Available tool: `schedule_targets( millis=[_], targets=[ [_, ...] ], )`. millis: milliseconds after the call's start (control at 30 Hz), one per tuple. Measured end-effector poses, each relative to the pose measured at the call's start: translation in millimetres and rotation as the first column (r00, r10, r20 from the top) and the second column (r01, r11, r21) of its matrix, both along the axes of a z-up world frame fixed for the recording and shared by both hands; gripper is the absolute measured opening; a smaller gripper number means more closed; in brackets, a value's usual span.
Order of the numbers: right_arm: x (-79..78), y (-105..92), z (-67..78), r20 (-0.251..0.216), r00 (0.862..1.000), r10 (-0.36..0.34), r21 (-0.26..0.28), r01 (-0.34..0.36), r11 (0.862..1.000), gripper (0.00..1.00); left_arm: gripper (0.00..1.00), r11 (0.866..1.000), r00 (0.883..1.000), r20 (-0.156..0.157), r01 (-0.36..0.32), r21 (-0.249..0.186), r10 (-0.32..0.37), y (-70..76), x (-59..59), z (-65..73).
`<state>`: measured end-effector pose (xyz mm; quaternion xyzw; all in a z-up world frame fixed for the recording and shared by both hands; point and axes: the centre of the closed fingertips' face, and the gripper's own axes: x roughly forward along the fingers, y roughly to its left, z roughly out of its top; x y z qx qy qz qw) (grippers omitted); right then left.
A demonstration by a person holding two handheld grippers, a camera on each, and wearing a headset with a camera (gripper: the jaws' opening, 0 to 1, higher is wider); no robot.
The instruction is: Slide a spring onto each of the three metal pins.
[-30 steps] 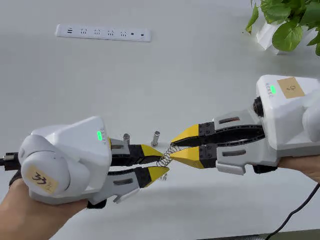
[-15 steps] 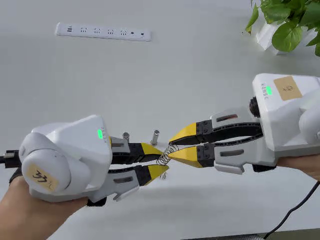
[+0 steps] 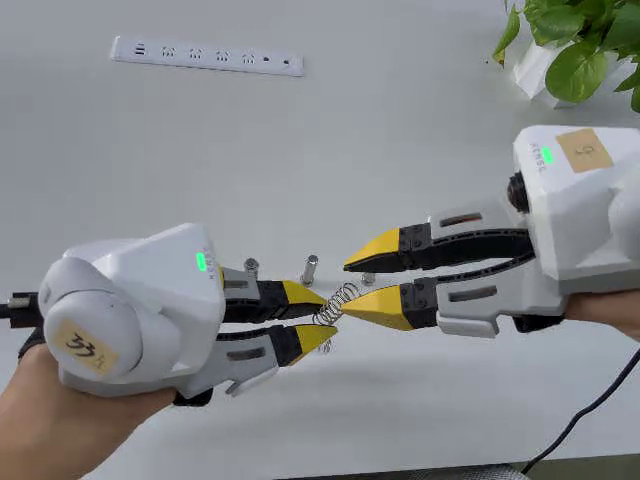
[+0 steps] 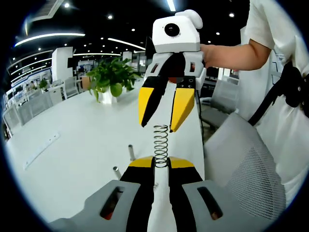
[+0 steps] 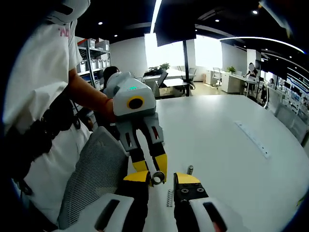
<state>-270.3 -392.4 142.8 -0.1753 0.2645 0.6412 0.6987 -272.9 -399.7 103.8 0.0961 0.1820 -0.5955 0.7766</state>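
Left gripper (image 3: pixel 328 315) fingers clamp the spring (image 3: pixel 340 300); right gripper (image 3: pixel 344 285) fingers stand apart.

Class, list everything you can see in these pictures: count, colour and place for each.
spring: one, silver, one end held in the left gripper's jaws
metal pins: two countable, silver, upright on the table behind the jaws
power strip: one, white, far side of the table
potted plant: one, green leaves, white pot, far right
cable: one, black, near right
table: one, white
left gripper: white, black-and-yellow jaws, shut on the spring
right gripper: same colours, open, tips at the spring's free end
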Motion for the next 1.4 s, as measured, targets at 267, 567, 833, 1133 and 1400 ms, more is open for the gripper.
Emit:
schedule_targets(
  millis=[267, 567, 833, 1133, 1400],
  targets=[
    [-1.7, -5.4, -10.8, 0.015, 0.983, 0.184, -0.170, -0.179, 0.969, 0.20, 0.06, 1.000, 1.000, 0.005, -0.002, -0.005, 0.002, -2.5, 2.4, 1.1],
    [-1.7, 1.3, -17.1, 0.008, 0.950, 0.313, -0.269, -0.299, 0.916, 0.19, 0.06, 1.000, 1.000, 0.008, -0.003, -0.009, 0.003, -5.0, 2.7, 1.5],
    [-4.8, 2.6, -24.1, -0.008, 0.925, 0.379, -0.327, -0.361, 0.873, 0.16, 0.06, 1.000, 1.000, 0.012, -0.003, -0.012, 0.004, -5.9, 3.4, 2.4],
    [-5.3, 4.0, -25.6, -0.020, 0.916, 0.401, -0.353, -0.382, 0.854, 0.10, 0.06, 1.000, 1.000, 0.013, -0.008, -0.019, 0.009, -4.7, 5.5, 3.5],
    [-5.2, 3.9, -25.7, -0.026, 0.914, 0.405, -0.359, -0.387, 0.850, 0.08, 0.06, 1.000, 1.000, 0.013, -0.008, -0.023, 0.008, -4.7, 6.6, 3.9]
  ],
)
